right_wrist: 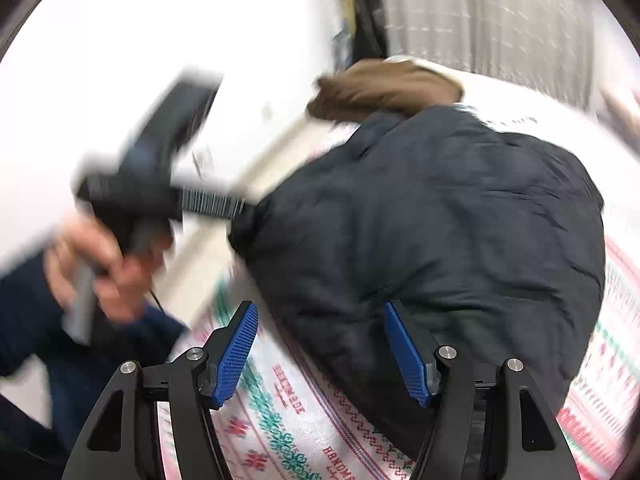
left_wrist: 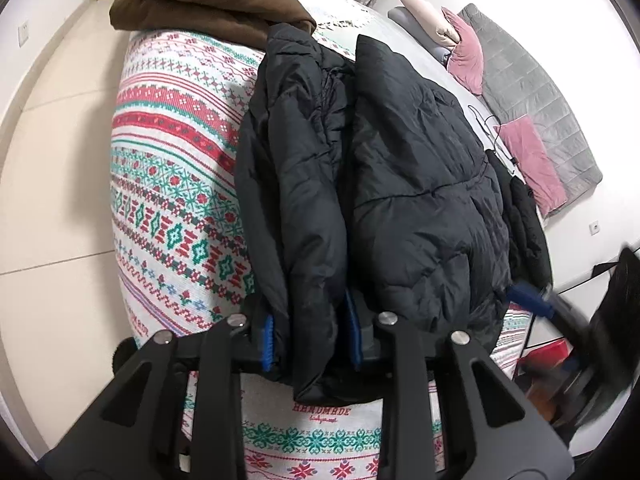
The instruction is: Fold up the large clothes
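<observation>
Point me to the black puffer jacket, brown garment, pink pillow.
black puffer jacket (left_wrist: 420, 184): left wrist view, quilted right panel.
brown garment (left_wrist: 208, 0): left wrist view, middle of folded pile.
pink pillow (left_wrist: 466, 54): left wrist view, its face.

the whole right wrist view is smeared by motion: the left claw, the hand gripping it and the brown garment at the far end of the bed have soft, doubled edges. in the left wrist view the right claw is a blur at the right rim, cut off there. the blue pads of the left claw are largely buried in the black jacket fold. the jacket hides much of the patterned blanket. the brown garment is cut by the top edge.
</observation>
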Demonstrator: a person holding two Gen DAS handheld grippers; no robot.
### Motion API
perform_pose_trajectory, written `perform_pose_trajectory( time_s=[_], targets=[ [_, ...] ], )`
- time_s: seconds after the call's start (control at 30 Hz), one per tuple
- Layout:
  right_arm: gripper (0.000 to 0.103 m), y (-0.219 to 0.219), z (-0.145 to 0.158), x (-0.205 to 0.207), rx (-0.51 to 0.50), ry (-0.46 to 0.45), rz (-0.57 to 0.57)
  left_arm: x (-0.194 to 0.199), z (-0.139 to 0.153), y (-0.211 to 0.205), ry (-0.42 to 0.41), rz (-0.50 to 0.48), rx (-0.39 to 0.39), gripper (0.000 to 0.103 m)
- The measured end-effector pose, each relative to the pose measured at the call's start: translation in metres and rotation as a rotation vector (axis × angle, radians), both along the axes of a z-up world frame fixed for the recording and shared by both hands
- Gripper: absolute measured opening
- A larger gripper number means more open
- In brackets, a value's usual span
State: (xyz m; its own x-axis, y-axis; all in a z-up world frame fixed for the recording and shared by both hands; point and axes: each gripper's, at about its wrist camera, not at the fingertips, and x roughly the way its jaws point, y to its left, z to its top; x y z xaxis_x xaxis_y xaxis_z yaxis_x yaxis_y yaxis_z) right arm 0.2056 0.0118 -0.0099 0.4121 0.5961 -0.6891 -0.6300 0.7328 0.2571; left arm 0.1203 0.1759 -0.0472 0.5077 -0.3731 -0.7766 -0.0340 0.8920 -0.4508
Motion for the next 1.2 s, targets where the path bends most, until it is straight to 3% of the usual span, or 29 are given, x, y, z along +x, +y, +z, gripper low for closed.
perform_pose_trajectory(
  time_s=[0.17, 0.4, 0.63, 0.8, 0.97, 1.2],
  targets=[
    [0.076, -0.086, -0.007, 0.038, 0.245, 0.191, -0.25, 0.0, 0.004, -0.006, -0.014, -0.004, 0.072, 0.029],
    [0.076, -0.163, -0.056, 0.052, 0.363, 0.403, -0.5, 0.0, 0.009, -0.024, -0.04, -0.007, 0.207, 0.029],
    [0.076, -0.19, -0.088, 0.049, 0.403, 0.503, -0.525, 0.0, 0.008, -0.024, -0.037, -0.003, 0.221, 0.029],
    [0.076, -0.193, -0.104, 0.057, 0.538, 0.568, -0.52, -0.001, 0.008, -0.029, -0.045, -0.002, 0.247, 0.03],
    [0.083, -0.18, -0.1, 0.085, 0.554, 0.571, -0.529, -0.003, 0.006, -0.03, -0.052, 0.0, 0.266, 0.03],
    [0.085, -0.176, -0.097, 0.123, 0.554, 0.579, -0.551, -0.003, 0.006, -0.03, -0.048, -0.007, 0.26, 0.031]
  ],
)
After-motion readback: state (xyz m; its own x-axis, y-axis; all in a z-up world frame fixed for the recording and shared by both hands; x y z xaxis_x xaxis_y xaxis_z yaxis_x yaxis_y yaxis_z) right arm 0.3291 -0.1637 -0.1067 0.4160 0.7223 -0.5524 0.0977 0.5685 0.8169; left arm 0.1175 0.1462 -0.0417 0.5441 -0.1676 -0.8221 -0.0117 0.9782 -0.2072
